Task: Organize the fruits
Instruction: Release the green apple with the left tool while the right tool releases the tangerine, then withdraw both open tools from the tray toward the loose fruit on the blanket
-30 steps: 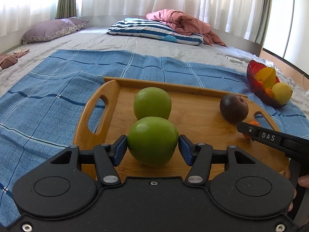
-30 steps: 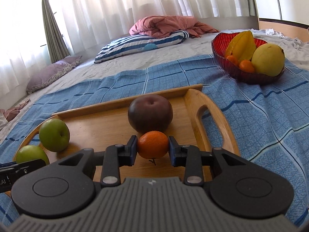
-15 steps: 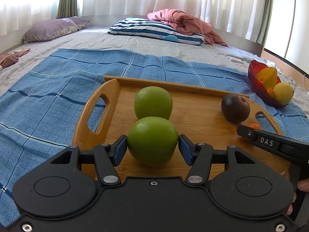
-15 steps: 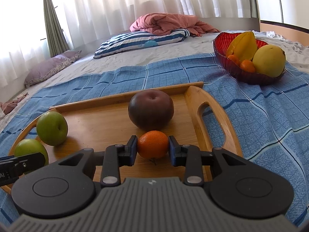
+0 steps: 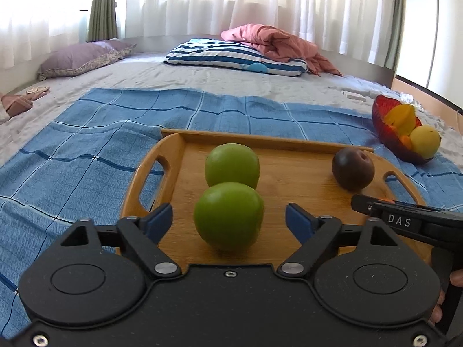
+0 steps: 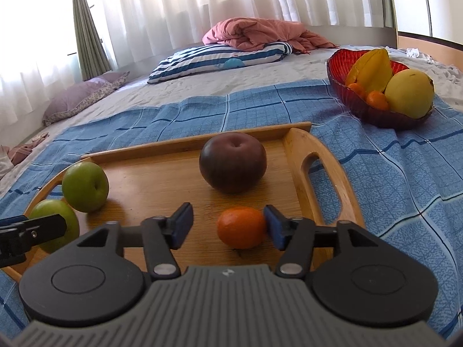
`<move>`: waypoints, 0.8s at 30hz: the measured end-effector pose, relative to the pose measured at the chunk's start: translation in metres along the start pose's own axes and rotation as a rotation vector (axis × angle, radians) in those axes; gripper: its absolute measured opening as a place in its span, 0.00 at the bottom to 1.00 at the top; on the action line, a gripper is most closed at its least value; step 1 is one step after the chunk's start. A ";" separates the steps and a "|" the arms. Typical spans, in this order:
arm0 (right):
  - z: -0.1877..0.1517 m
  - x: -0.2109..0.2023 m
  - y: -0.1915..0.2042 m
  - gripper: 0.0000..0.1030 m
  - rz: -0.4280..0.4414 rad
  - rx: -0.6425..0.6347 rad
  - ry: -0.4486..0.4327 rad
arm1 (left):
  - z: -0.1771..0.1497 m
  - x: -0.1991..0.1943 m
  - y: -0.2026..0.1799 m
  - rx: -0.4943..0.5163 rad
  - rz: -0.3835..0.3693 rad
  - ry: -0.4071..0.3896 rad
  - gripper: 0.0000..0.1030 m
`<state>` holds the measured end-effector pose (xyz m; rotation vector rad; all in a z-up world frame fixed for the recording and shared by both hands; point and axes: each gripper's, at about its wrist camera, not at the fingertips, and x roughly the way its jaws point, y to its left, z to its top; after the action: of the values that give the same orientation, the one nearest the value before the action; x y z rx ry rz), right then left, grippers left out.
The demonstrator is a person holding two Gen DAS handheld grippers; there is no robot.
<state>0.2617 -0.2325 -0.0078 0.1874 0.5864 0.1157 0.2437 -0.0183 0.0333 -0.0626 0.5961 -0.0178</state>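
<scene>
While both sets of jaws have just been opening, the left gripper (image 5: 228,219) is spread around the near green apple (image 5: 228,215) and the right gripper (image 6: 228,225) around the small orange (image 6: 241,227) – its right pad seemingly touching – on the wooden tray (image 6: 292,147), the dark plum (image 6: 233,162) just ahead and the red fruit bowl (image 6: 373,112) well apart

**Lighting and picture quality: bright daylight, strong fisheye bend**

Daylight enters through the sheer white curtains (image 5: 260,5) at the far side and burns out to plain white at the upper left in both views. The scene is bright and evenly lit. Soft, short shadows lie under the fruit on the wooden tray (image 6: 162,179). Focus is sharp near and mid-field; no motion blur. Straight lines bow toward the edges, and the corners darken.
</scene>
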 end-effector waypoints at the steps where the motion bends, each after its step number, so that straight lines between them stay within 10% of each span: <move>1: 0.000 -0.001 0.000 0.73 0.004 0.001 -0.001 | 0.000 -0.001 0.000 0.003 -0.002 0.001 0.85; 24: -0.012 -0.078 -0.005 0.94 -0.008 -0.050 -0.184 | -0.029 -0.067 -0.008 0.050 -0.111 -0.007 0.94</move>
<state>0.1911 -0.2479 0.0235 0.1456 0.4005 0.1040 0.1721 -0.0256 0.0478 -0.0470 0.5845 -0.1403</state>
